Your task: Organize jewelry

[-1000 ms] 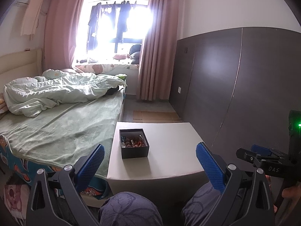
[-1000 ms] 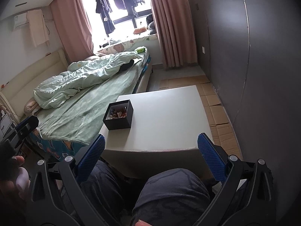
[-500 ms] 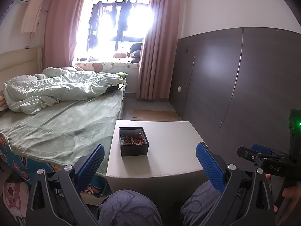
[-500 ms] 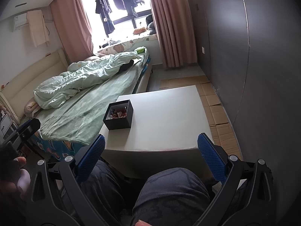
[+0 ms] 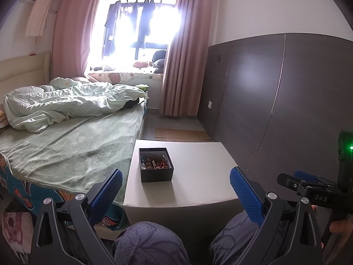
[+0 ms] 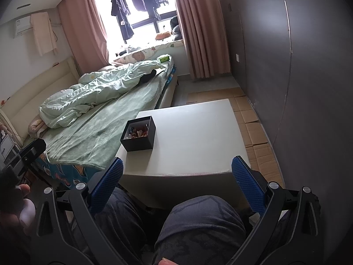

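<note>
Both tongs gape wide, empty: left tongs (image 5: 174,190), right tongs (image 6: 177,174), held low over my knees, well short of the work. Jewelry box (image 5: 156,164) sits lidless on the tabletop's (image 5: 205,165) left side beside the bed (image 5: 66,148), contents tangled, reachable from above.

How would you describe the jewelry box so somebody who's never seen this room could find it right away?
Beside the green bed stands a low white table. On the table's near corner on the bed side sits the small black box, square and lidless. It is the only thing on the table, with a jumble of small colourful pieces inside.
</note>
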A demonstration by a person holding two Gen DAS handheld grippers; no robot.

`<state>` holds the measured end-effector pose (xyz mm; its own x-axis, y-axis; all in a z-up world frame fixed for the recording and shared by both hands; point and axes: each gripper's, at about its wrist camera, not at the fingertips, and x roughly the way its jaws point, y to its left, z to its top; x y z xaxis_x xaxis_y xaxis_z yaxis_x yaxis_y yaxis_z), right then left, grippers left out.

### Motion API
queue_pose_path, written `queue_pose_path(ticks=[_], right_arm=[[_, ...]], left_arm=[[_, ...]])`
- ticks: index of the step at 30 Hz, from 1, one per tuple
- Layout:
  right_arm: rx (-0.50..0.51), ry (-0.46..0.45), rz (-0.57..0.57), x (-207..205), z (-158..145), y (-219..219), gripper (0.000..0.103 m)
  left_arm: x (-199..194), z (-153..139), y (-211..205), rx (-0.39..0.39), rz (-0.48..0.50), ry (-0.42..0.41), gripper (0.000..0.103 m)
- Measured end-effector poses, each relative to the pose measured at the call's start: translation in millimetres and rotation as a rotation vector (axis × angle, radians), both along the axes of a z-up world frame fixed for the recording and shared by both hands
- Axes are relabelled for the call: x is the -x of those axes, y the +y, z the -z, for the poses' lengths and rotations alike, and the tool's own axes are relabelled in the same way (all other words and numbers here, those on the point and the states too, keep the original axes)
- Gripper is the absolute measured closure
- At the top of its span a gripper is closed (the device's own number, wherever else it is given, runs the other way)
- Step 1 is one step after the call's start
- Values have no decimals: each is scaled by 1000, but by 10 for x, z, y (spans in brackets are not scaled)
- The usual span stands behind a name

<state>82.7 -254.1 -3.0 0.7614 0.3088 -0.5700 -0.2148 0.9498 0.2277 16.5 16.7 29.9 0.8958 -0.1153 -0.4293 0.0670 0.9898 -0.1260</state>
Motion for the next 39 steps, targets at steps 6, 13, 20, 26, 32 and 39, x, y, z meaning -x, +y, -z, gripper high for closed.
queue_pose_path(ticks=[6,13,20,26,32,39], right_arm=[[1,-4,-1,17,1,7,5],[0,-2,0,15,0,2,5],[0,-2,-2,15,1,1,5],[2,-3,-3,32,-12,22,5],[1,-1,-4,34,-11,24,5],[4,-2,-4,63,-28,48,5]], left_arm=[[6,8,0,6,2,4,8],[-5,8,-3,9,-1,5,8],[21,9,-19,10,-4,7,8],[40,11,-27,2,-3,2,8],[79,1,-29,4,-7,-4,8],[111,1,-46,0,0,-5,8]])
